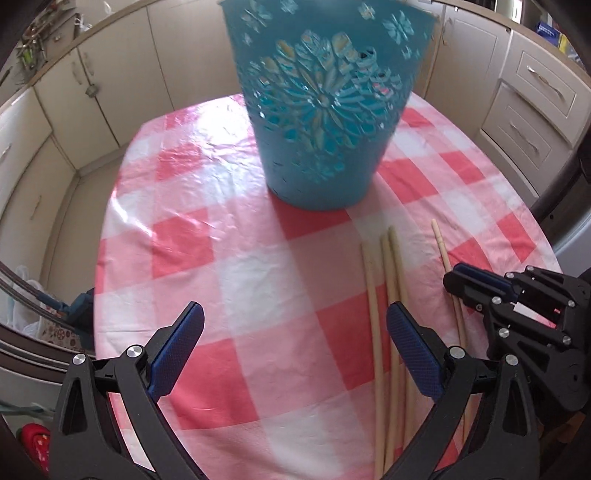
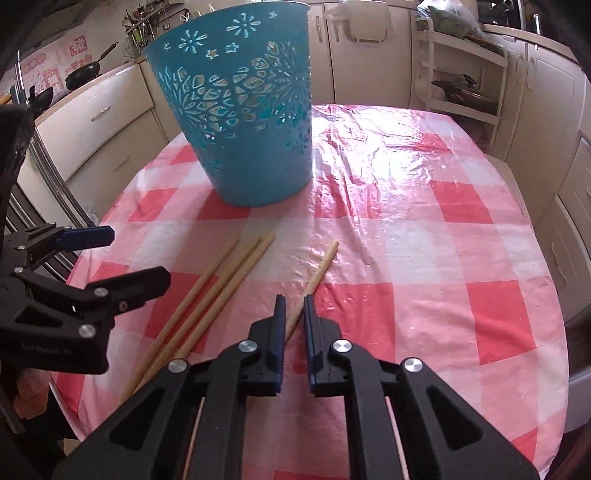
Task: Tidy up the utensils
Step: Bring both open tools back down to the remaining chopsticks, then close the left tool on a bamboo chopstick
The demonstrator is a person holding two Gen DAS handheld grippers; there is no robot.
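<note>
the surface (image 2: 406,229) carries a glossy plastic cloth in pink, red and white checks, creased toward the far side. cream cabinets (image 2: 110,122) run along the far left, with a black pan (image 2: 83,74) on the counter above them and a utensil rack (image 2: 144,26) further back. a cream open shelf unit (image 2: 461,74) stands at the far right, holding a dark tray. cream drawers (image 1: 535,96) with handles line the right side. a plastic bag (image 1: 22,306) sits low at the near left.
</note>
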